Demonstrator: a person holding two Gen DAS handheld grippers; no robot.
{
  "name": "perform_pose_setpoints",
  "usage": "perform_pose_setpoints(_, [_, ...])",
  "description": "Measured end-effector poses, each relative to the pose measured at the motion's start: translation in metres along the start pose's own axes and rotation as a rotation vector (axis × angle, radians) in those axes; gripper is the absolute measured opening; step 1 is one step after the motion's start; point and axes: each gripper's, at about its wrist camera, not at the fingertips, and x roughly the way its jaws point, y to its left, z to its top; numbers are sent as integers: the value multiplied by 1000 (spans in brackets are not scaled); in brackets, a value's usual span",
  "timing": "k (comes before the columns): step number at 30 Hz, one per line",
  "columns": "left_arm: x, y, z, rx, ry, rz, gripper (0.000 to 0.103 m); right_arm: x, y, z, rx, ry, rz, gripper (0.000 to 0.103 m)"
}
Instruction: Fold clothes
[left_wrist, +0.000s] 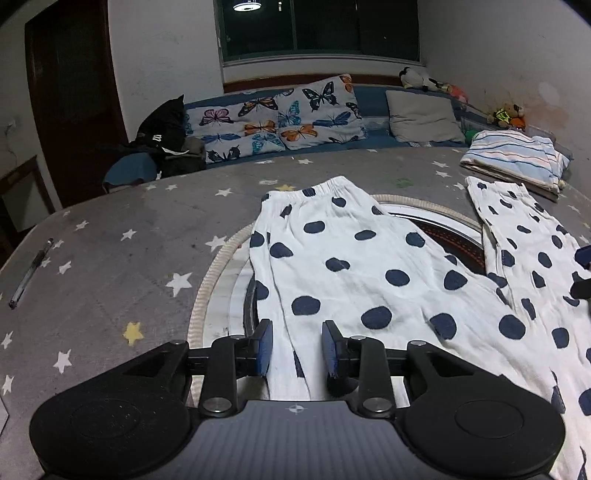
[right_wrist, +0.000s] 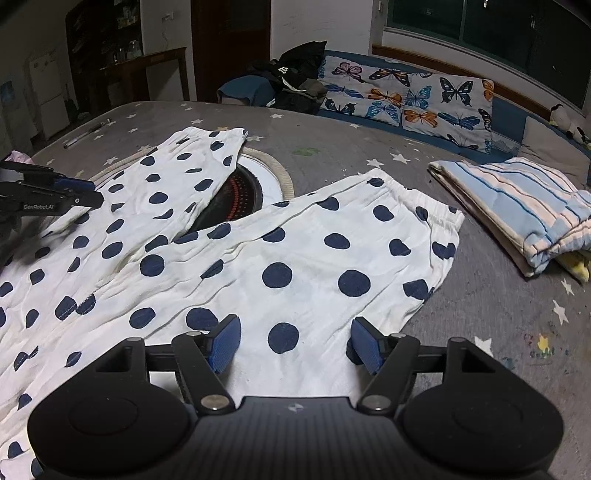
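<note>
Nearest, the left tongs and right tongs hover released over white polka-dot trousers spread flat on a grey star-patterned desk, legs apart. Farther back lie a folded striped blanket and butterfly pillows.

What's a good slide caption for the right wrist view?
Open right hand-held gripper over polka-dot pants spread on the star-print table.

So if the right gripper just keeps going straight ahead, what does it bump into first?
Most likely the polka-dot pants. The right gripper is open and low over one leg, which stretches ahead between its fingers to the elastic cuff. Past that comes bare star-print cover. Depth is hard to judge, so it might skim above the cloth.
</note>
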Motion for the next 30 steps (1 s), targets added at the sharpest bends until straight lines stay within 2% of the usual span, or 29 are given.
perform_pose_setpoints(3, [1, -1, -1, 7, 2, -12, 30, 0, 0, 0, 1, 0, -2, 68])
perform_pose_setpoints(5, [1, -2, -2, 14, 0, -26, 14, -1, 1, -1, 2, -1, -4, 69])
perform_pose_setpoints(8, [1, -3, -3, 26, -7, -17, 4, -1, 1, -1, 9, -3, -5, 69])
perform_pose_setpoints(15, [-8, 9, -4, -5, -40, 40, 3, -1, 1, -2, 11, -6, -12, 70])
perform_pose_setpoints(19, [-4, 10, -8, 9, -19, 55, 3, 0, 0, -3, 18, -10, -15, 74])
perform_pose_setpoints(30, [-5, 4, -5, 16, -14, 57, 7, -9, 10, -1, -4, -27, -10, 74])
